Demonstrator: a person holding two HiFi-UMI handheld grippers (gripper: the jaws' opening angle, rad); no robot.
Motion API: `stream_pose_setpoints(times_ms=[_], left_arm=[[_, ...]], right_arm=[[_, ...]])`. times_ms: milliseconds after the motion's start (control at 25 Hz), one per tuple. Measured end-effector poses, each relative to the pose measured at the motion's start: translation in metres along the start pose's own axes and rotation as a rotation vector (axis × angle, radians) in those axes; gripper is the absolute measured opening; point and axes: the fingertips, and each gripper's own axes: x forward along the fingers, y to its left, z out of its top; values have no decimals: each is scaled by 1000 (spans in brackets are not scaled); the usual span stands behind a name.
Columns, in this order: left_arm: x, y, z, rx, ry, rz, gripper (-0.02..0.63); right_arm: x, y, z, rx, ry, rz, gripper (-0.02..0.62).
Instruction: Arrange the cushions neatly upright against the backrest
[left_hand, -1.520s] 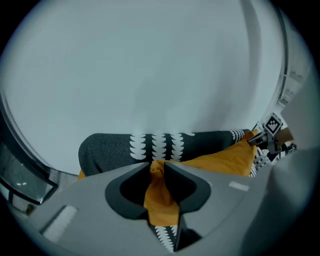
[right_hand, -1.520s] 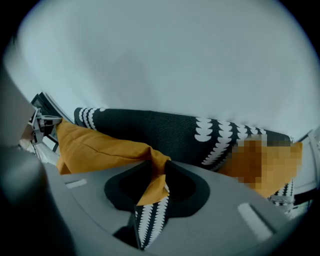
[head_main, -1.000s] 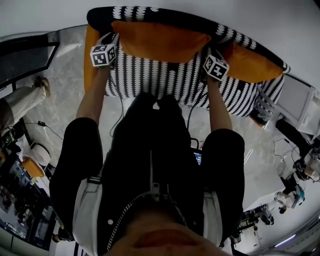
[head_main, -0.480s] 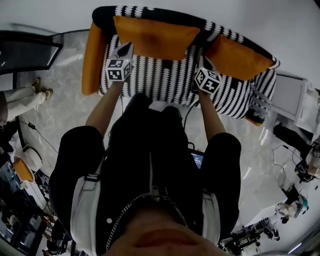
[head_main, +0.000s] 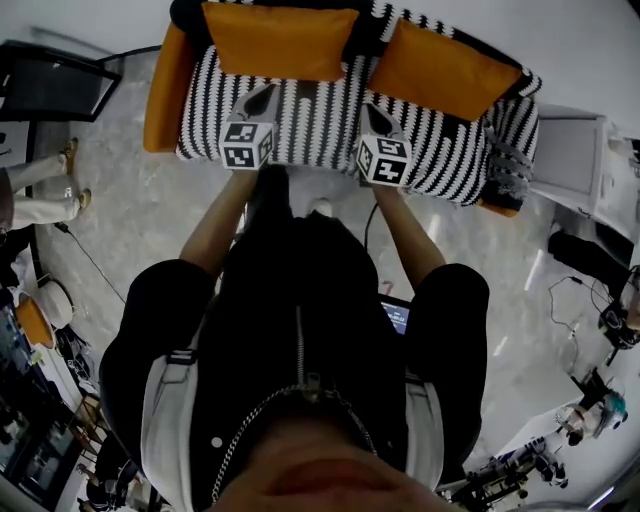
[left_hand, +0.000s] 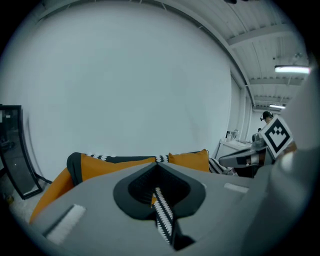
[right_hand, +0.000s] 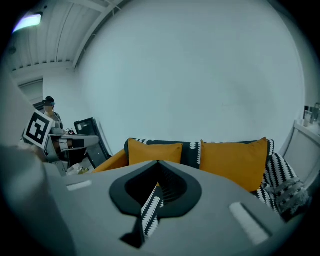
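Two orange cushions, left cushion (head_main: 275, 40) and right cushion (head_main: 440, 70), stand upright against the backrest of a black-and-white patterned sofa (head_main: 320, 125) on a marble floor (head_main: 120, 220). The left tool (head_main: 260, 100) and right tool (head_main: 373, 117) hover over the seat, each clenched to a thin slit and gripping nothing. The backrest's top is cut off.

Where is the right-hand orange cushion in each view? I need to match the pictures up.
Head view: the right orange cushion is upper right, leaning on the backrest.
Left gripper view: low, just right of centre.
Right gripper view: right of centre, large.
Shared landmark: the striped backrest strip just left of it.
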Motion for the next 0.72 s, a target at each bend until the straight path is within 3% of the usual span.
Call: stream_pose_setpoints(times_ms=[360,720], left_arm=[[-44,-107,-23,57,5,-59,9],[-49,-133,-1,141,-27,-74,9]], right_arm=[[-98,-22,-23,-35,-60,-28,2],[-114,-26,-6,-45,-123,-8,2]])
